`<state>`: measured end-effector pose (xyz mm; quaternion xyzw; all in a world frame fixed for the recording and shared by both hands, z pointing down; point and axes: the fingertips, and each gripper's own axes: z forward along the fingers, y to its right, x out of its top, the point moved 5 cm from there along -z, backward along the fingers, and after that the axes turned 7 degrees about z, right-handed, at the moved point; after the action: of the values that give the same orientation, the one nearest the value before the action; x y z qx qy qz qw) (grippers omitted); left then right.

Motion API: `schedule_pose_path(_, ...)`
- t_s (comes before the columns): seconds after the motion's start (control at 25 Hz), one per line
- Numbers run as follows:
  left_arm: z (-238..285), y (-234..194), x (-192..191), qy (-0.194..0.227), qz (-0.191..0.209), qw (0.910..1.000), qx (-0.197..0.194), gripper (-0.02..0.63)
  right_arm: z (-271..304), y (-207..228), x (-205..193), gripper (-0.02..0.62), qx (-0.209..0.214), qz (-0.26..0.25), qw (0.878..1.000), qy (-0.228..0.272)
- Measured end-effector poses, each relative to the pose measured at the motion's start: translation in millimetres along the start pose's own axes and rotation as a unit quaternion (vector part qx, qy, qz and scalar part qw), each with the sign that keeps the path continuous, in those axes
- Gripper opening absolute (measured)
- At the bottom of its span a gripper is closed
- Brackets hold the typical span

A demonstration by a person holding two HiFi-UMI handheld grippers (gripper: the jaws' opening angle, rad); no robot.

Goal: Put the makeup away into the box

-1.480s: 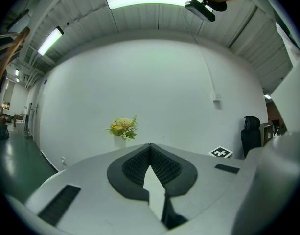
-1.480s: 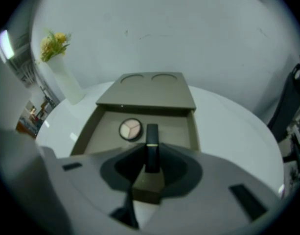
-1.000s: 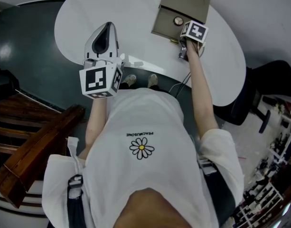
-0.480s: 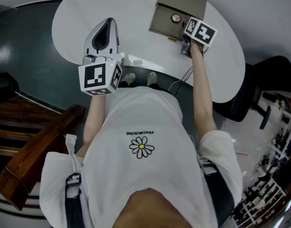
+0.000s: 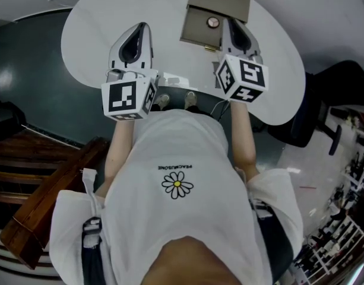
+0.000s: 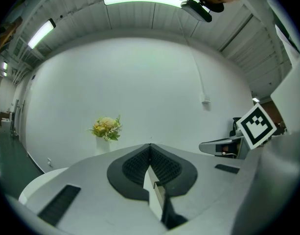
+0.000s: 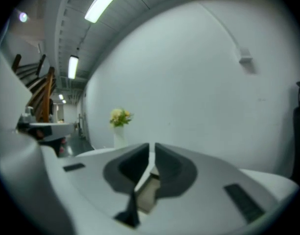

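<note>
An open tan box stands at the far side of the white round table, its lid raised behind it. A small round compact lies inside. My right gripper hovers level above the box's right edge. Its jaws have just been closing and stand all but together, nothing between them. A bit of the tan box shows below them. My left gripper is held level over the table's left half, shut and empty. In the left gripper view, the right gripper's marker cube shows at the right.
A vase of flowers stands at the table's far edge, by a white wall. A small white item lies at the near table edge. A wooden staircase is to the left, a black chair to the right.
My right gripper has lifted up from the box's front edge and swung from pointing down to level, so its marker cube looms larger. The left gripper drifted slightly.
</note>
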<state>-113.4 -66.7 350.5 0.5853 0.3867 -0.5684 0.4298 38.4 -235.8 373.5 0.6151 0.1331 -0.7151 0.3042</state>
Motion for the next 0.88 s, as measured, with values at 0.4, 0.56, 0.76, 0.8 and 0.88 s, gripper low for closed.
schedule_pose_path(0.4, 3, 20, -1, -0.001, 0.009, 0.9996, -0.026, 0.02, -38, -45, -25, 0.038, 0.059, -0.023, 0.997, 0.035)
schedule_pose_path(0.56, 6, 23, 1, 0.003, 0.012, 0.9996, -0.026, 0.02, -42, -54, -33, 0.038, 0.09, -0.03, 0.995, 0.035)
schedule_pose_path(0.76, 4, 24, 1, 0.003, 0.013, 0.9997, -0.022, 0.02, -44, -55, -35, 0.035, 0.091, -0.027, 0.995, 0.036)
schedule_pose_path(0.8, 4, 26, 1, 0.004, 0.013, 0.9997, -0.022, 0.02, -44, -54, -35, 0.035, 0.089, -0.026, 0.995, 0.036)
schedule_pose_path(0.88, 4, 27, 1, 0.004, 0.013, 0.9997, -0.021, 0.02, -45, -51, -35, 0.035, 0.088, -0.028, 0.995, 0.032)
